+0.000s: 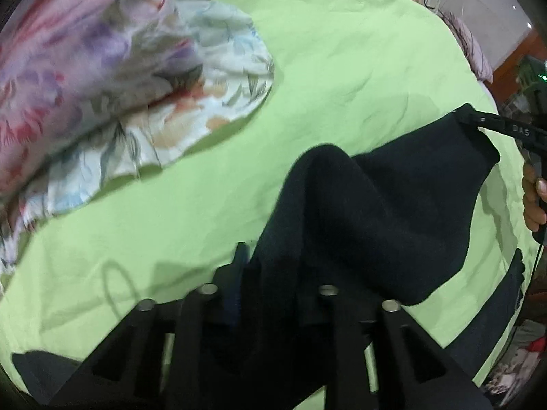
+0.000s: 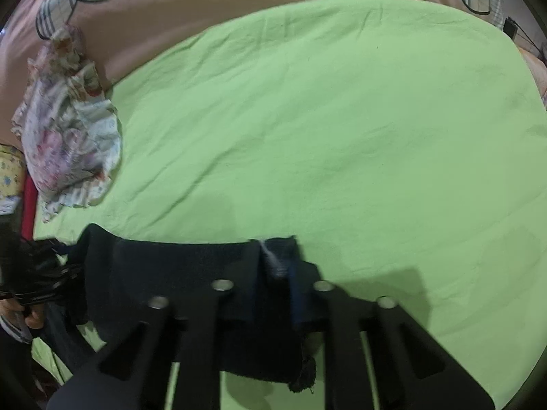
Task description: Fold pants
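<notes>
Green bedsheet (image 2: 342, 119), dark pants (image 1: 376, 205) lifted mid-fold.
Left gripper (image 1: 251, 273) and right gripper (image 2: 277, 266) both pinch cloth; nothing's laid flat yet, most folding left.

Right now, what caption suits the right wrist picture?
Right gripper pinches dark pants above a green sheet.

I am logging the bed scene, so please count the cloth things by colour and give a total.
Dark navy cloth pants, held by left claw and right claw: 1
Light green flat bed sheet: 1
Floral white-and-pink crumpled cloth: 1
Pinkish-brown cover with checked patches: 1
Total: 4
</notes>
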`<control>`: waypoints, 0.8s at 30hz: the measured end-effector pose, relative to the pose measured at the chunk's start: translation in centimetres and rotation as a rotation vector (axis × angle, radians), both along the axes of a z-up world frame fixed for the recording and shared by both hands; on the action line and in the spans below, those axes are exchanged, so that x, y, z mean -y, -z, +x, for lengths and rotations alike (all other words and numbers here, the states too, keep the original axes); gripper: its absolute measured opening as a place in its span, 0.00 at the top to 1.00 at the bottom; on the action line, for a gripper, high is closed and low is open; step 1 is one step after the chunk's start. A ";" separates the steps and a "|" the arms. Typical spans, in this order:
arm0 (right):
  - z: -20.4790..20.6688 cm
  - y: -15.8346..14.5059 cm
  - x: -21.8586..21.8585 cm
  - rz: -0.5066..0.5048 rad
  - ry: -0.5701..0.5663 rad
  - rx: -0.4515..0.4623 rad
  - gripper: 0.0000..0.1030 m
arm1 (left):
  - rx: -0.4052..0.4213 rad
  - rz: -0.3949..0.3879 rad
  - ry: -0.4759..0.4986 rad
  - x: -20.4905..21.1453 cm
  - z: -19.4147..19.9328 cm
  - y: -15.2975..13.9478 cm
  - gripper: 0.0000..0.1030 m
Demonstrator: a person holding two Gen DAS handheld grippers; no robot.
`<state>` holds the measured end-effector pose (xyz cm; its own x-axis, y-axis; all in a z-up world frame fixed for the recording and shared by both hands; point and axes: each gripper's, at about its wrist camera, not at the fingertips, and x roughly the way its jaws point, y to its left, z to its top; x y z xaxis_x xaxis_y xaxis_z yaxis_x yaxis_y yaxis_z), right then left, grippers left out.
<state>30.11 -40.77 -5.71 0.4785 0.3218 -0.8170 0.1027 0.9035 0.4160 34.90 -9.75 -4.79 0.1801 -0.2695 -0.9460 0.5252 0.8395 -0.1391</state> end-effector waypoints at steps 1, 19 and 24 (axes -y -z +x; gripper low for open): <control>-0.4 -0.4 0.2 0.006 0.006 0.015 0.90 | 0.008 -0.016 0.002 -0.1 -0.4 -0.1 0.84; -14.3 -6.2 2.8 0.090 -0.016 0.272 0.92 | 0.084 -0.173 0.064 -2.7 -14.7 -4.8 0.94; -19.3 -4.9 2.1 0.090 -0.046 0.279 0.92 | 0.164 -0.113 0.068 -2.7 -16.0 -5.5 0.91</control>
<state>10.79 -42.91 -0.80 0.6642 0.4134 -0.6229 -0.0669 0.8627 0.5013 18.94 -7.08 0.75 0.3066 -0.3889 -0.8688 0.6036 0.7852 -0.1384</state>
